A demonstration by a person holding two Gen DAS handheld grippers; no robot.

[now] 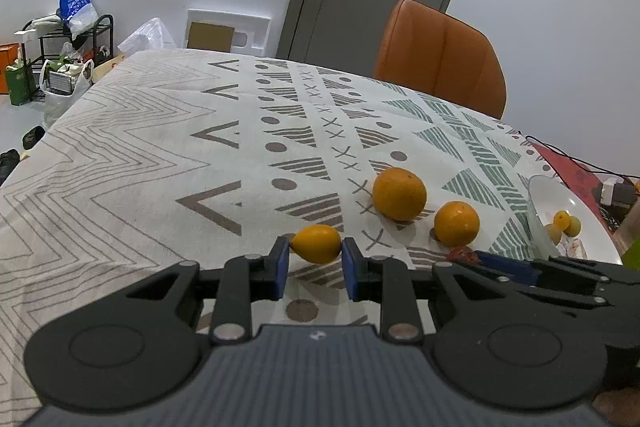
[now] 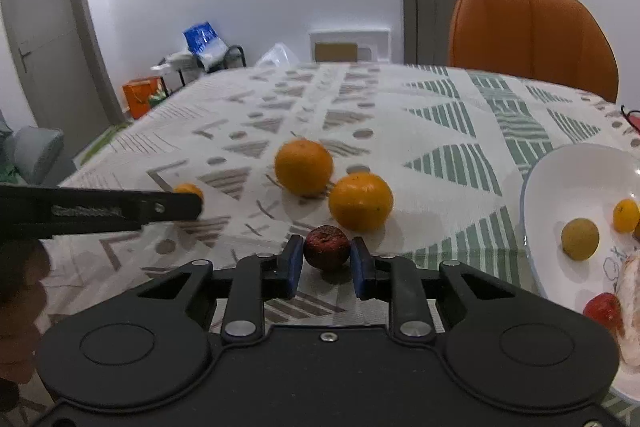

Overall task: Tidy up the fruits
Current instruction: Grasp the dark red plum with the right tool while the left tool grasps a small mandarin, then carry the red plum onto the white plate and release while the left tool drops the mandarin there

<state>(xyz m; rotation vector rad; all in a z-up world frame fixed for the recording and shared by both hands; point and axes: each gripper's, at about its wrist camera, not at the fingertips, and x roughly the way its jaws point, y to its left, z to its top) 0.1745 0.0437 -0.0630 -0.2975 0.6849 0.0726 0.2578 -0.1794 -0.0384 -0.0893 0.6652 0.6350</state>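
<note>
Pinching small yellow fruit (image 1: 316, 243) between left gripper (image 1: 315, 259) pads; right gripper (image 2: 327, 259) jaws bracketing dark red fruit (image 2: 327, 247), contact unclear. Both left of white bowl (image 2: 568, 179), low over tablecloth (image 1: 160, 155), level. Risks: round fruit squirting free; nudging two oranges (image 2: 332, 183) just beyond.

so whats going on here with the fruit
A person is sorting fruit with two handheld grippers. The left gripper pinches a small yellow fruit; the right gripper brackets a dark red fruit. Two oranges sit on the tablecloth; the white bowl already holds some fruit.
</note>
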